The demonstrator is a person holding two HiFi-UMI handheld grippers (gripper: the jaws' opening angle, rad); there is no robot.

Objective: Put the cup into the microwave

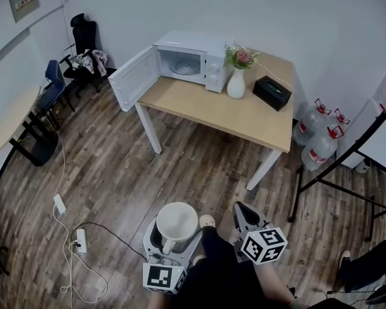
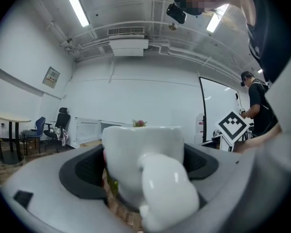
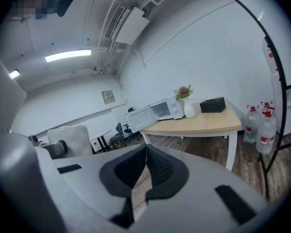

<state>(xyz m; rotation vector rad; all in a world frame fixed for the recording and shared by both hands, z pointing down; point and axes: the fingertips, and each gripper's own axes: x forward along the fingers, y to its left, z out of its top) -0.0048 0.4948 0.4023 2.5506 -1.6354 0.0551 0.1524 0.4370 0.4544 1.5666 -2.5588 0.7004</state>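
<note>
- Your left tool (image 1: 174, 235) is clamped on the white cup (image 1: 178, 219), a jaw on each side. The cup is upright with its mouth facing up, and its handle (image 2: 165, 188) is turned back toward the tool's camera.
- In the head view the cup hangs low at 6 o'clock, over the wood floor (image 1: 115, 172) and well apart from the bench (image 1: 244, 118).
- Your right tool (image 3: 145, 153) sits just beside the left one at its 3 o'clock. Its dark pads are pressed together and there is nothing between them.
- The bench stands ahead of you at 12 o'clock, a light wooden top on white legs.
- The white microwave (image 1: 202, 60) sits on the bench's far left corner, at about 11 o'clock. Its door (image 1: 135, 77) is swung wide open to the left, and a glass plate shows inside the cavity.
- A white vase (image 1: 236, 84) of pink flowers stands just beside the microwave at its 3 o'clock, and a black box (image 1: 272, 93) lies further right.
- Water bottles (image 1: 312, 124) cluster on the floor past the bench's right end, at 2 o'clock.
- A power strip (image 1: 82, 240) and its cables lie on the floor at 8 o'clock.
</note>
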